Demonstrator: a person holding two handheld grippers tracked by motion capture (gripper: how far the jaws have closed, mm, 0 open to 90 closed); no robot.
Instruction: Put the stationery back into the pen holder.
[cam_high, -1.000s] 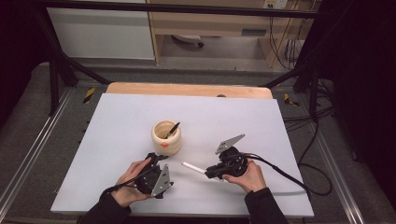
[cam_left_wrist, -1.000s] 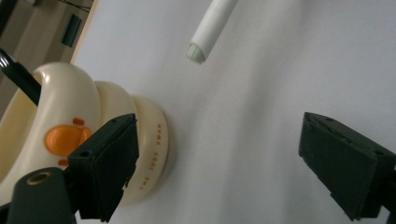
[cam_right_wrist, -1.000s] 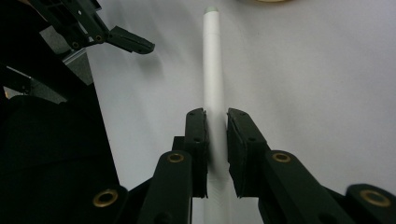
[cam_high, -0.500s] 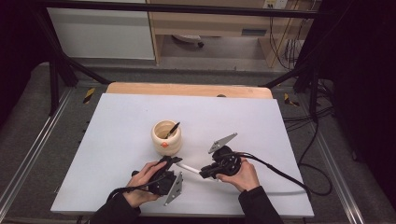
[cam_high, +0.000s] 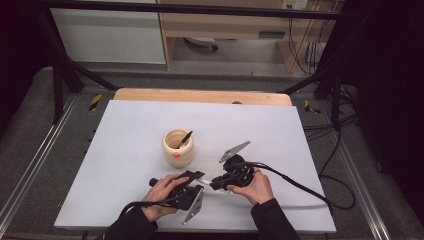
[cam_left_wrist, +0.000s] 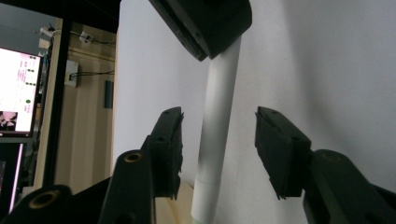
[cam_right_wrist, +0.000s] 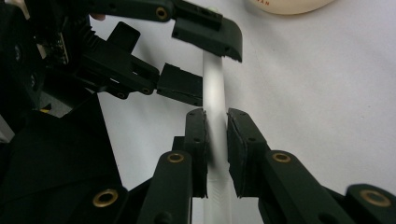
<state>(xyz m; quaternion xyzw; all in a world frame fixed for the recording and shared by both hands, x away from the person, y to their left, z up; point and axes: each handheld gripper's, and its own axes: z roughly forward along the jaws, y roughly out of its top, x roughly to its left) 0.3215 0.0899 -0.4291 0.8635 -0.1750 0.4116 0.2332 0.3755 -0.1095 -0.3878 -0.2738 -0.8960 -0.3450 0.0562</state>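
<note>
A slim white rod (cam_high: 206, 180) lies level just above the white tabletop (cam_high: 120, 145), near the front edge. My right gripper (cam_right_wrist: 215, 135) is shut on the rod (cam_right_wrist: 212, 84), one pad on each side. From the left, my left gripper (cam_high: 196, 178) straddles the rod's other end. In the left gripper view the rod (cam_left_wrist: 217, 130) stands between the two pads (cam_left_wrist: 169, 140) with a gap on both sides. These jaws have just been closing, with the rod between them. A cream cup (cam_high: 178, 147) holding a black pen (cam_high: 185, 138) stands behind both grippers.
A wooden strip (cam_high: 200, 96) borders the table's far edge. The right gripper's cable (cam_high: 300, 186) trails off to the right across the table. Dark frame bars and grey floor surround the table; a lit screen (cam_left_wrist: 16, 88) stands beyond the table.
The left gripper has slid right toward the right gripper, its jaws coming around the free end of the white rod and narrowing. The right gripper has kept still with the rod in it.
</note>
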